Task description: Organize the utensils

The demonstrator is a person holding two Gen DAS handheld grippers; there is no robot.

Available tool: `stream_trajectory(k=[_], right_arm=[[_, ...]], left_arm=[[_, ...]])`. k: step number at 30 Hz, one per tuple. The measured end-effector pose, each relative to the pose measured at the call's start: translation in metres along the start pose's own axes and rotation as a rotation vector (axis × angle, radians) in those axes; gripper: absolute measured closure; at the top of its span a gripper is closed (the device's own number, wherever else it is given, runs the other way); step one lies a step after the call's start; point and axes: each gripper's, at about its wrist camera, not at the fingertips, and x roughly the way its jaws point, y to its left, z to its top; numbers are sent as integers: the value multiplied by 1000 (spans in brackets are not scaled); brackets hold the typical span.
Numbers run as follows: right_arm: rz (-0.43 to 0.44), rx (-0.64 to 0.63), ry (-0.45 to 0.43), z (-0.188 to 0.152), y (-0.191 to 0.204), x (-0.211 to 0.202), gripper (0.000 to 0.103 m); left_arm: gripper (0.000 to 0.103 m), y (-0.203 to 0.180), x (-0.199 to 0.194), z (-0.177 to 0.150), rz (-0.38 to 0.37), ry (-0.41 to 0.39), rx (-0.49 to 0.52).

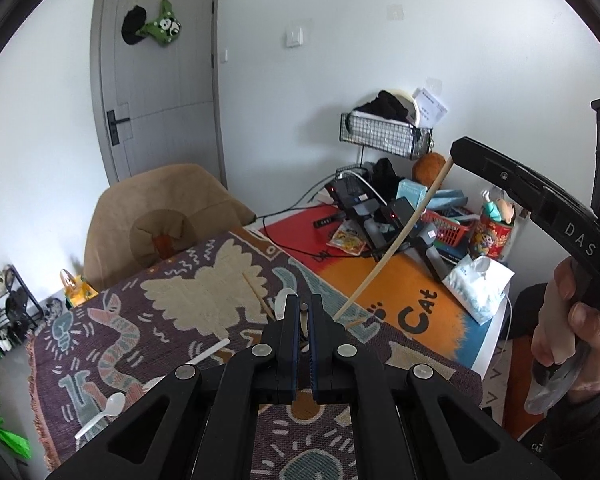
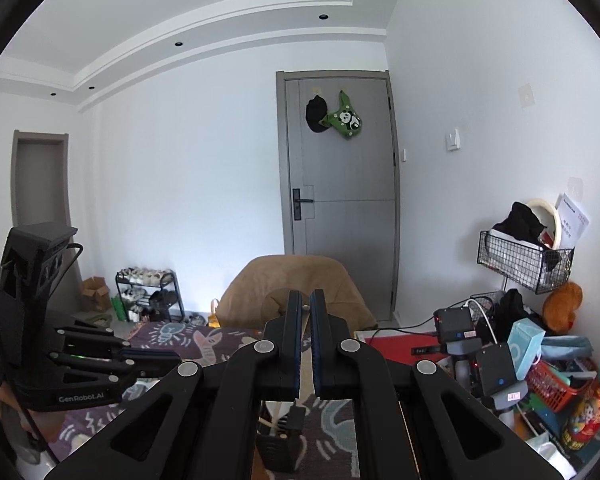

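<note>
My right gripper shows at the upper right of the left wrist view, shut on the top end of a long wooden chopstick. The chopstick slants down to the patterned cloth, close to my left gripper. That left gripper is shut, and a small dark round stub is pinched between its tips; the rest of that thing is hidden. Loose on the cloth lie a white plastic spoon, a second white spoon and another wooden chopstick. Below my right gripper stands a black utensil holder.
The table's right part holds chargers and cables, a red basket, a tissue pack and a red tin. A tan chair stands behind the table. A person's hand grips the right handle. The left gripper sits at left.
</note>
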Motion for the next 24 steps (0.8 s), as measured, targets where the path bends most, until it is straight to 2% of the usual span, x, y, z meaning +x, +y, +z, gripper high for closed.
stream_trajectory(k=[5, 6, 7, 8, 9, 10, 20, 23, 24], right_arm=[[-14, -25, 22, -10, 7, 15, 98], [-16, -30, 26, -13, 8, 19, 98], [-14, -32, 31, -16, 8, 23, 98], [-13, -32, 36, -19, 8, 26, 98], [-15, -33, 44, -22, 8, 30, 98], [-18, -36, 50, -26, 9, 35, 98], [-28, -56, 69, -48, 18, 61, 98], [0, -19, 129, -54, 19, 70, 97], [13, 4, 148, -56, 18, 72, 90]], left_arm=[[96, 2, 15, 2, -41, 33, -33], [88, 4, 17, 2, -43, 42, -46], [72, 7, 18, 2, -45, 45, -63], [62, 11, 18, 1, -47, 39, -78], [44, 16, 16, -1, -45, 22, -98], [34, 20, 14, -3, -37, 6, -111], [27, 63, 0, -22, 44, -25, -193], [22, 75, -6, -30, 67, -44, -219], [19, 79, -8, -33, 75, -51, -229]])
